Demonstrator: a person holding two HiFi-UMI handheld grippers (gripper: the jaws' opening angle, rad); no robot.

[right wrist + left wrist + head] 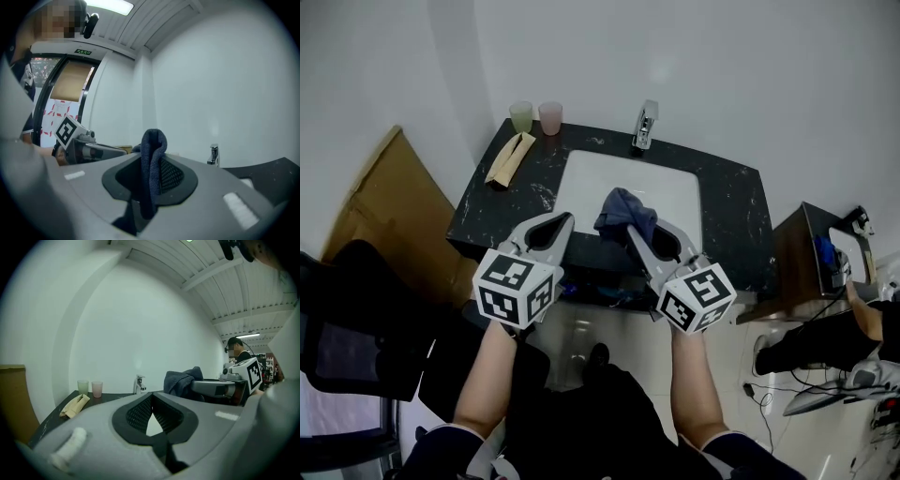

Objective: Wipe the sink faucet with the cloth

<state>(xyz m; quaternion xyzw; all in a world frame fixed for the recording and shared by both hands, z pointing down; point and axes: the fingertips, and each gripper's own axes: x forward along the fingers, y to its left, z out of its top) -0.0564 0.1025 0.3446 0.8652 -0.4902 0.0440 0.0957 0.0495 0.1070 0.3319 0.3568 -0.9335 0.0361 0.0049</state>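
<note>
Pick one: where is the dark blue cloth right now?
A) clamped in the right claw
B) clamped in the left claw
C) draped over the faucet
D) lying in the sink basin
A: the right gripper view shows the cloth pinched upright between the jaws of the right claw, while the left claw is shut with nothing between its jaws.
</note>
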